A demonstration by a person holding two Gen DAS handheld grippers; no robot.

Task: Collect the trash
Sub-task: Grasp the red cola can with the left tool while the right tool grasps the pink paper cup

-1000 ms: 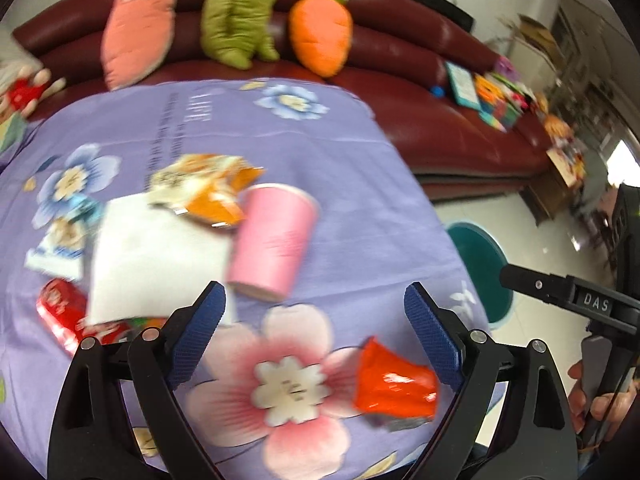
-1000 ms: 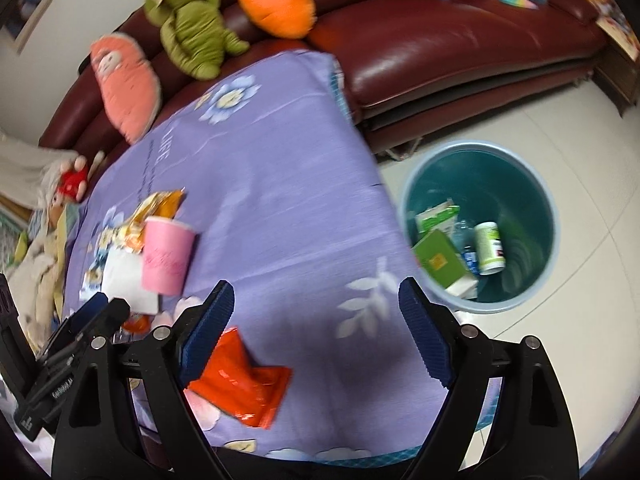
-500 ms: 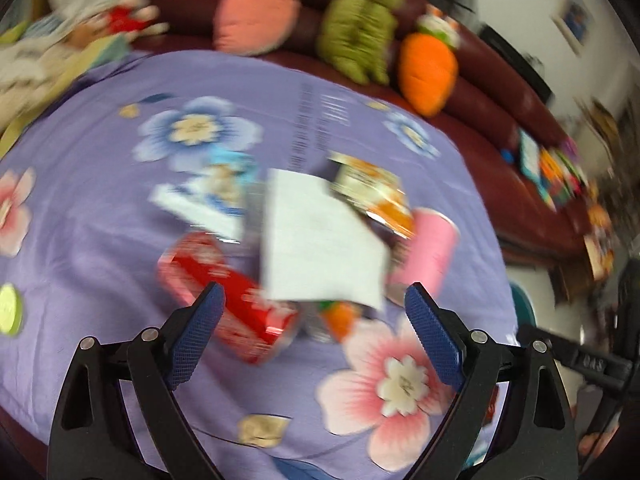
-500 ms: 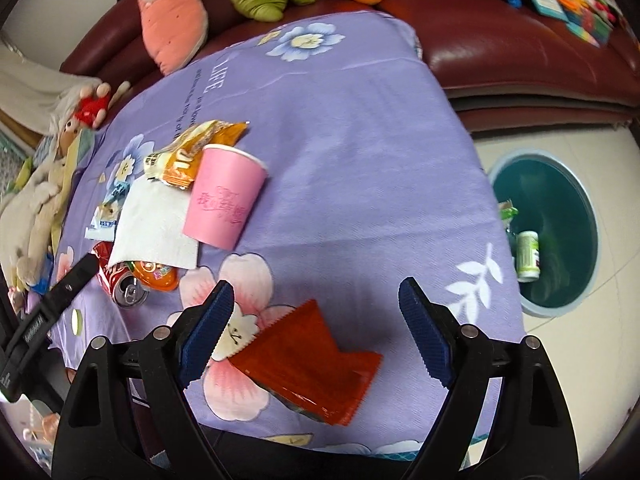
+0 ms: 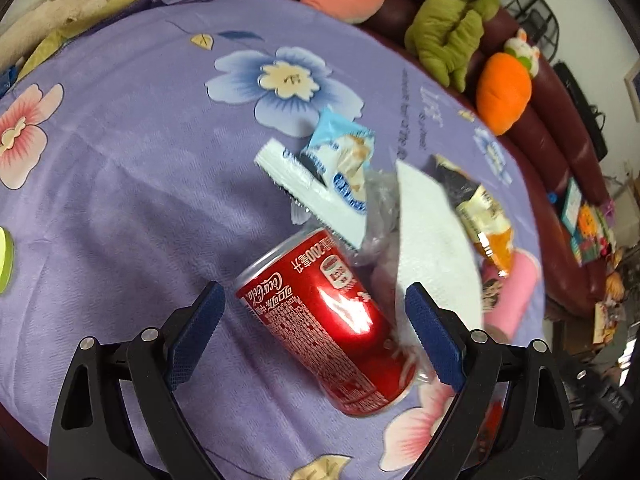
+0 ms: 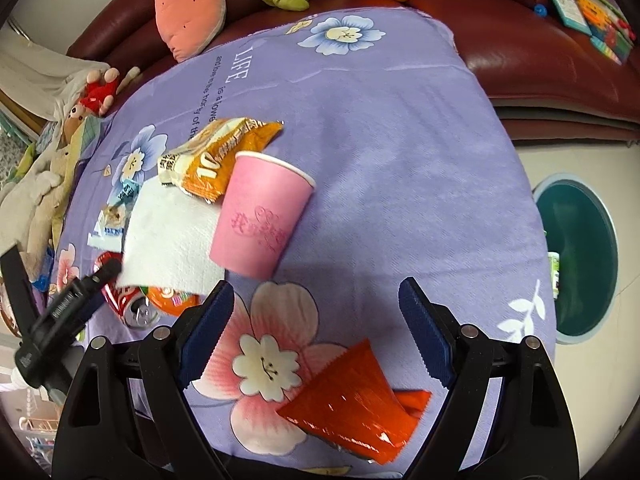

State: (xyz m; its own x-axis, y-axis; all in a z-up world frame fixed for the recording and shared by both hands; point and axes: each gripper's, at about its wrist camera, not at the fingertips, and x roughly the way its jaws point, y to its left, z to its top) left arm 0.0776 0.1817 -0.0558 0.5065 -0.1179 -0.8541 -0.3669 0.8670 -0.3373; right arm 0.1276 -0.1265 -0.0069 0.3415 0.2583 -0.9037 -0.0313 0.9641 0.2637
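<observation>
— Trash on the purple flowered tablecloth [image 6: 400, 128]: where exactly?

— Red Coca-Cola can [image 5: 336, 336] lies on its side between the left gripper [image 5: 312, 320]'s wide jaws, untouched. Beside it are a white napkin [image 5: 432, 240] and a blue snack wrapper [image 5: 340, 176].

— And the right gripper [image 6: 312, 320]?

— Jaws wide, empty, above an orange-red wrapper [image 6: 352, 404]; a pink paper cup [image 6: 260, 216] lies beyond. The teal bin [image 6: 580, 256] stands on the floor.

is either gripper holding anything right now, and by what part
Nothing is held. The left gripper is open around the can, pads clear of it; the right gripper is open and empty.
</observation>
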